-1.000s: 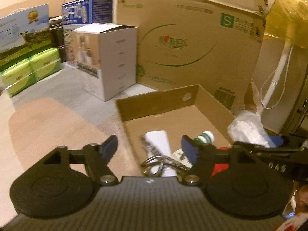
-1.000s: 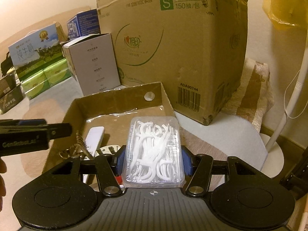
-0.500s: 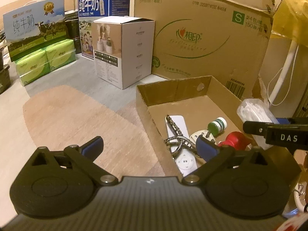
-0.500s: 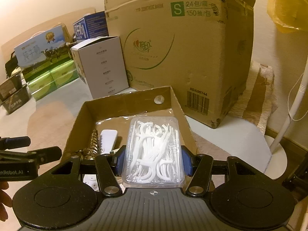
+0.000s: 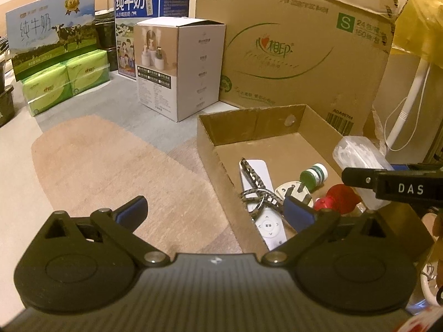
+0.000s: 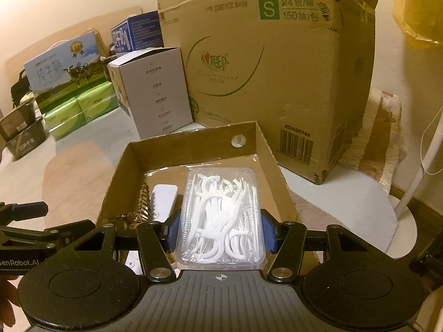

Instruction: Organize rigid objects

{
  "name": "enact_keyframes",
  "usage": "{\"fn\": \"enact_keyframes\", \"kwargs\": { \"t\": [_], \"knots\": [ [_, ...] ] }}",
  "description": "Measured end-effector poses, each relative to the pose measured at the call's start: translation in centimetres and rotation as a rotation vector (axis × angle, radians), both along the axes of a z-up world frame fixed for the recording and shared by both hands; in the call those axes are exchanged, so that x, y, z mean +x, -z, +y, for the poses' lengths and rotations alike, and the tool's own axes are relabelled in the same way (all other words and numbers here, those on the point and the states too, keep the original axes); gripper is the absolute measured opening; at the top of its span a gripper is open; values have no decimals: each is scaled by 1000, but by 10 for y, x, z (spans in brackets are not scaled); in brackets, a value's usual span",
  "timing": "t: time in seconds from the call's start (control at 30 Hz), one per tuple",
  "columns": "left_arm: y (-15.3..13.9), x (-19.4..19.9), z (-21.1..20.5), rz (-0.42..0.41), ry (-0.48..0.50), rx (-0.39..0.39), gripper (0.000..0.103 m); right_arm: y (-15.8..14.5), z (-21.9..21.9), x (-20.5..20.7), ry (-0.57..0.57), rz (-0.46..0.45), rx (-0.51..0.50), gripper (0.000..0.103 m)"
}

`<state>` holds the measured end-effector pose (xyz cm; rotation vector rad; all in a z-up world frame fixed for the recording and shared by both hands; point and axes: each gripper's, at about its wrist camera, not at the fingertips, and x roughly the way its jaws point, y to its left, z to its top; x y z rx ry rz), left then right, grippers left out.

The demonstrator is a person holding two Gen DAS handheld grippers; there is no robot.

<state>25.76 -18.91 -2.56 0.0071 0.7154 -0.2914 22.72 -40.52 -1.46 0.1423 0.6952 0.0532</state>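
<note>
1. Right gripper (image 6: 220, 231) — blue pads clamped on the long sides of a clear floss-pick case (image 6: 221, 215), held over the near right part of the shallow cardboard tray (image 6: 193, 141); whether the case touches the tray floor cannot be told
2. Left gripper (image 5: 214, 211) — jaws spread wide, nothing between them; left finger over the floor outside the tray's left wall, right finger over the tray's near end
3. Tray contents, left wrist view: white remote (image 5: 272, 228) lying lengthwise by the left wall, braided keychain strap (image 5: 253, 175) across it, white plug (image 5: 290, 189) just right of the remote, green-capped small bottle (image 5: 314, 174) lying toward the right wall, red object (image 5: 339, 197) near the right near corner
4. Tray's far wall stands just in front of a large carton (image 6: 265, 69); a white product box (image 5: 180, 69) stands to the carton's left, beyond the tray's far left corner
5. Green tissue packs (image 5: 65, 78) and milk cartons (image 5: 152, 5) stand further left, well apart from the tray
</note>
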Motion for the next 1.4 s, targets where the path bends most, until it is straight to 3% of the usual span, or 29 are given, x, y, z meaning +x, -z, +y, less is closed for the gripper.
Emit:
{"fn": "enact_keyframes", "kwargs": {
  "t": [0.2,0.33,0.87,1.13,1.4],
  "knots": [
    [1,0,2,2,-7,-2,103,0,0,3,-19,-14,55,60],
    [1,-1,4,14,-10,-14,103,-5,-6,-2,9,-61,95,83],
    [-22,-32,9,-16,-26,-44,102,-23,-13,-47,72,-57,87,84],
    [-43,-74,18,-40,-6,-101,101,-37,-8,-88,76,-47,72,84],
    [-65,-128,22,-79,75,-92,99,-56,3,-132,64,-60,54,84]
  ]
}}
